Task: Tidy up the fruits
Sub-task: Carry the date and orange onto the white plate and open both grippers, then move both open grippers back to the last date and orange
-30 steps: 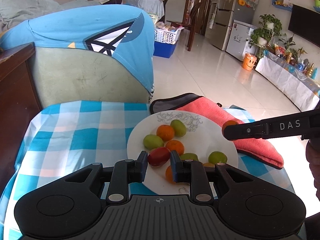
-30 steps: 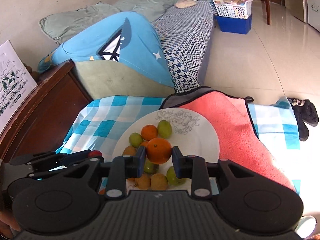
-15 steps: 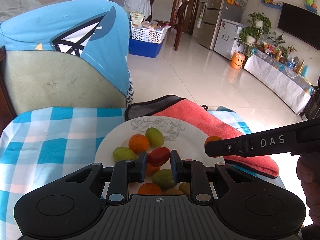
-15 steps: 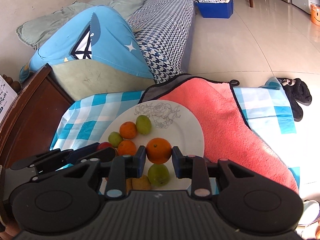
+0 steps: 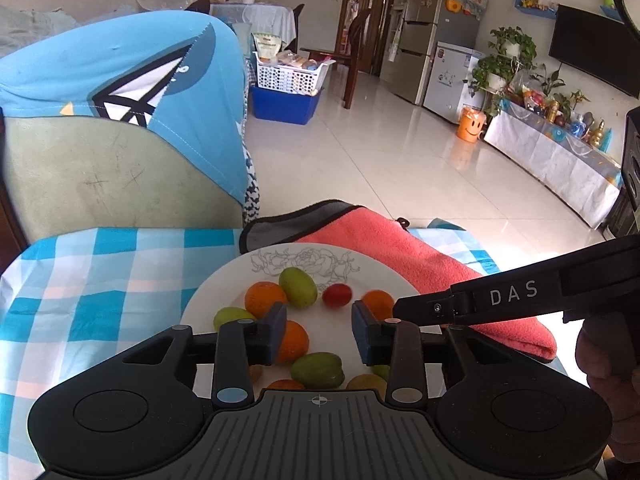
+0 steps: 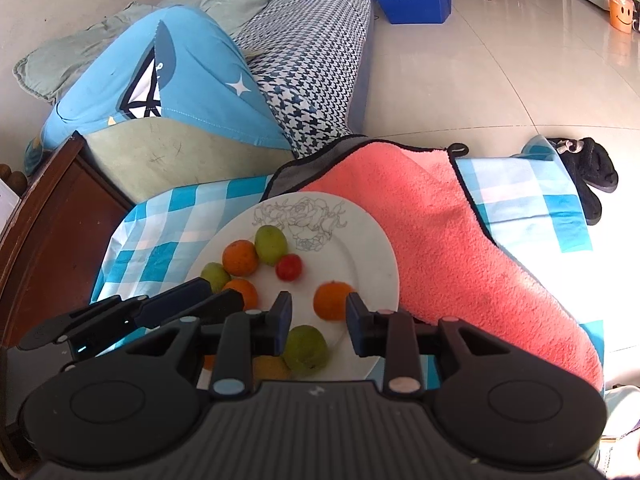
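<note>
Both grippers wide, holding nothing — we note the orange (image 6: 331, 300) lying on the white plate (image 6: 372, 236) between the right gripper (image 6: 316, 316) fingers, red fruit (image 6: 289, 267) beyond; small, round, roll-prone — grip across the middle, gently.

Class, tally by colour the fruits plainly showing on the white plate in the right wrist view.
Green fruits: 3
Orange fruits: 3
Red fruit: 1
Total: 7, leaving out pieces mostly hidden.
</note>
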Demonstrator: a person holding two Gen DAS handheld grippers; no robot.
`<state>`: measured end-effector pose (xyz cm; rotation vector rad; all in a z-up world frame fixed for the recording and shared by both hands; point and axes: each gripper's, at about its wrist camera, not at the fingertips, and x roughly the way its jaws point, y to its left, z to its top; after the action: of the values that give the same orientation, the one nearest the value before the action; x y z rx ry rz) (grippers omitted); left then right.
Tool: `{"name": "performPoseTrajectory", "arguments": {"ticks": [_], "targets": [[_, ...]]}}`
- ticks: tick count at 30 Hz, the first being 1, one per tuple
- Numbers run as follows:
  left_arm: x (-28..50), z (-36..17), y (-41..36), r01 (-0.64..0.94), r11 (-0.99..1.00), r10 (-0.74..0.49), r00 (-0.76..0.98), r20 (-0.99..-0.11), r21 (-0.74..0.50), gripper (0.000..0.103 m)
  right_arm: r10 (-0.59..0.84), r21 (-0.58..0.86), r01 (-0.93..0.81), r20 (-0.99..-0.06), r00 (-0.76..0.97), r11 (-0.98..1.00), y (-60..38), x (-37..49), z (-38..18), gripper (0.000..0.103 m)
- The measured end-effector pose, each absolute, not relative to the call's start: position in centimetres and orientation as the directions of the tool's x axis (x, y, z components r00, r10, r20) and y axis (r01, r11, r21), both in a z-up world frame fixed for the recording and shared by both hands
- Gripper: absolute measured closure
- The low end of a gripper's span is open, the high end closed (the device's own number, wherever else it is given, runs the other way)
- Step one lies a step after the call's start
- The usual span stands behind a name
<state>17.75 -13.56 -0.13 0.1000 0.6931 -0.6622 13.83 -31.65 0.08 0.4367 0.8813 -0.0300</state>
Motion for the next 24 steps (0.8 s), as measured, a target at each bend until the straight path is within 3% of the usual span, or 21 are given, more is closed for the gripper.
{"name": "performPoseTrajectory", "arguments": {"ticks": [2, 8, 16, 24], "targets": [[17.4, 0.7, -13.0, 0.583, 0.804, -0.520, 0.593, -0.615, -0.118, 0.056, 0.160, 0.365, 0.193, -0.744, 0.649, 0.911, -31.6, 13.7, 0.3, 0.072], [16.3, 2.6, -10.5, 0.541, 0.836, -0.477, 0.634, -0.609, -0.092, 0.047, 0.189, 0.379, 0.159, -0.730, 0.657, 0.912, -31.2, 13.5, 0.8, 0.072], [14.5, 3.1, -7.1, 0.475, 0.878, -0.392, 0.655, -0.646, -0.052, 0.039, 0.220, 0.380, 0.110, -0.722, 0.656, 0.919, -30.0, 12.7, 1.1, 0.071], [13.0, 2.0, -4.1, 0.426, 0.903, -0.346, 0.641, -0.686, -0.057, 0.037, 0.252, 0.327, -0.005, -0.717, 0.650, 0.945, -27.2, 11.2, 1.5, 0.070]]}}
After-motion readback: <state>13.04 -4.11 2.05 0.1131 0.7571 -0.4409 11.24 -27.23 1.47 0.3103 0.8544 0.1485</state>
